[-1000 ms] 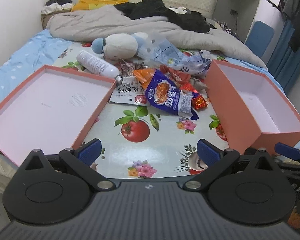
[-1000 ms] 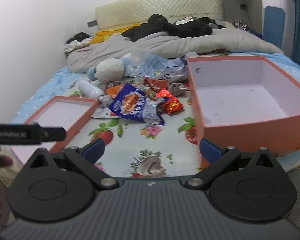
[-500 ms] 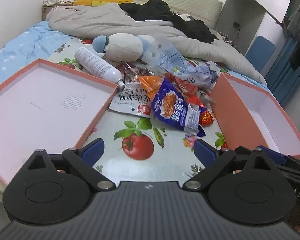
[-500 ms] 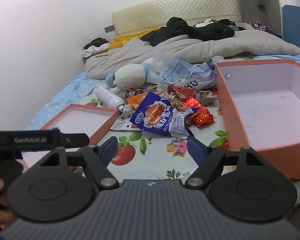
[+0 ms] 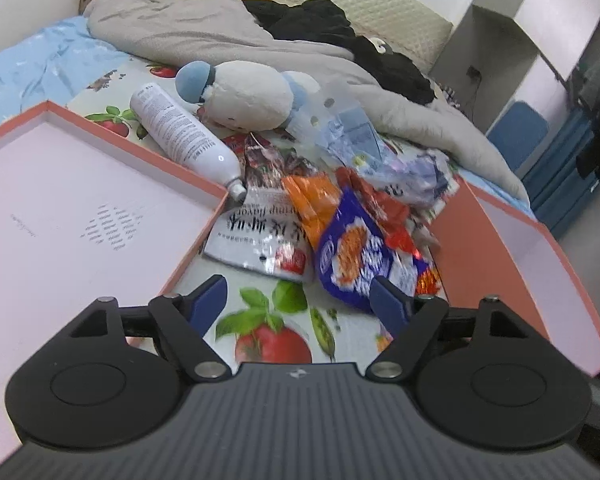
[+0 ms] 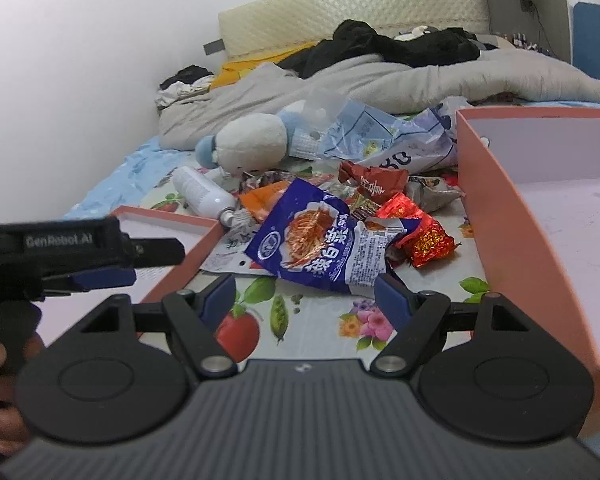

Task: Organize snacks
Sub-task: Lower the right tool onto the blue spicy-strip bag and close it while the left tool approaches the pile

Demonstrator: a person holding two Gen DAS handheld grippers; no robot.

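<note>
On bed, over fruit-print cloth [image 5: 276, 332]: snack pile [image 6: 339, 216] between shallow lid [image 5: 80, 216] at left and deeper box [image 6: 539, 208] at right. Blue packet [image 6: 311, 240] foremost; red packet [image 6: 419, 232] just beside it; white packet [image 5: 260, 236] partly beneath. White bottle [image 5: 180, 132] and plush toy [image 5: 244, 96] behind. Left gripper [image 5: 298, 300] and right gripper [image 6: 305, 294]: jaws apart, nothing held, both low before pile.

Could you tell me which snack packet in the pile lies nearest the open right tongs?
The blue packet with the noodle picture: its lower edge reaches almost between the right tongs, while the red foil packet and orange packet lie farther back.
</note>
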